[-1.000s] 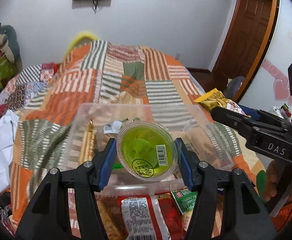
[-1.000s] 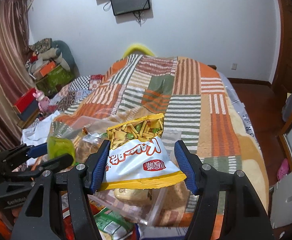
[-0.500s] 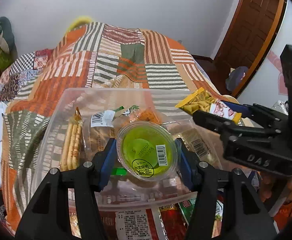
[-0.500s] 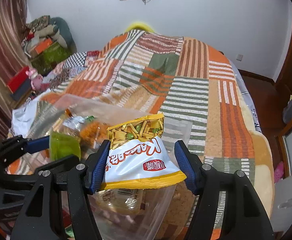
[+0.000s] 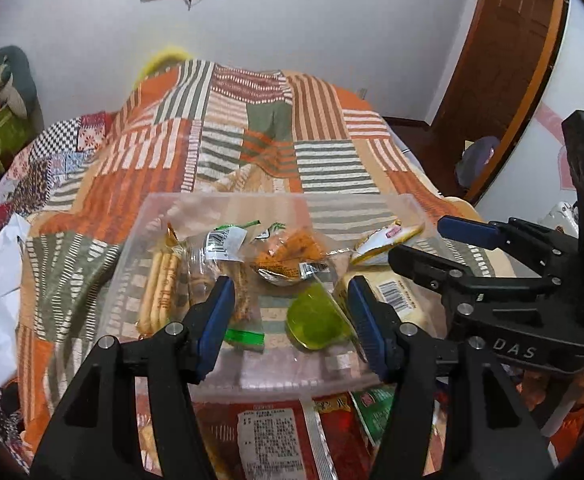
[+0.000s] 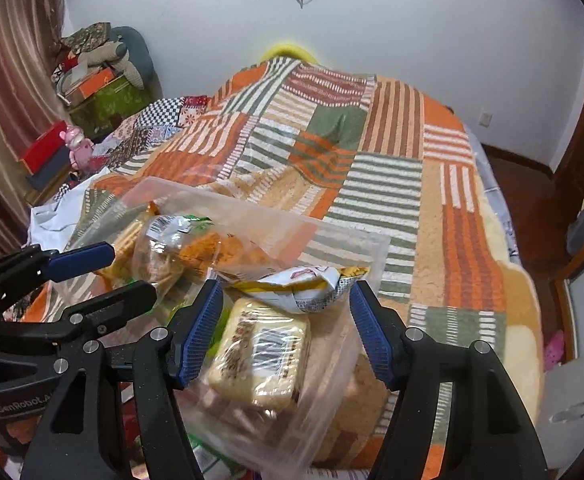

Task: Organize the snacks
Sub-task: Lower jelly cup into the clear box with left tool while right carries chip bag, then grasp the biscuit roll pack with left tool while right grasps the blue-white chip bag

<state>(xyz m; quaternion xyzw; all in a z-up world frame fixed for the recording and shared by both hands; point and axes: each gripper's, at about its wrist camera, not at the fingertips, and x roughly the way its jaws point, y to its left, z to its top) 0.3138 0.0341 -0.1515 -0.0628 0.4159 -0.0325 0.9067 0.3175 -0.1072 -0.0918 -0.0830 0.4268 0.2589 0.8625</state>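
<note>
A clear plastic bin (image 5: pixel 228 376) (image 6: pixel 356 240) sits on the striped bed quilt and holds several snacks. The green jelly cup (image 5: pixel 316 320) lies tilted on the bin floor between my left fingers, not gripped. My left gripper (image 5: pixel 290 316) is open just above the bin. The yellow-white chip bag (image 6: pixel 304 286) (image 5: pixel 384 240) lies inside the bin at its right side. My right gripper (image 6: pixel 286 320) is open over it, above a wrapped yellow cake (image 6: pixel 260 356). Breadsticks (image 5: pixel 160 288) and an orange snack pack (image 5: pixel 292 250) lie in the bin.
Red and green snack packets (image 5: pixel 276 436) lie on the quilt in front of the bin. The quilt (image 6: pixel 372 152) stretches far behind it. Boxes and a pink toy (image 6: pixel 78 148) crowd the left side. A wooden door (image 5: pixel 496 64) stands at the right.
Both grippers opened. The green jelly cup dropped from the left gripper into the bin, and the chip bag dropped from the right gripper into the bin.
</note>
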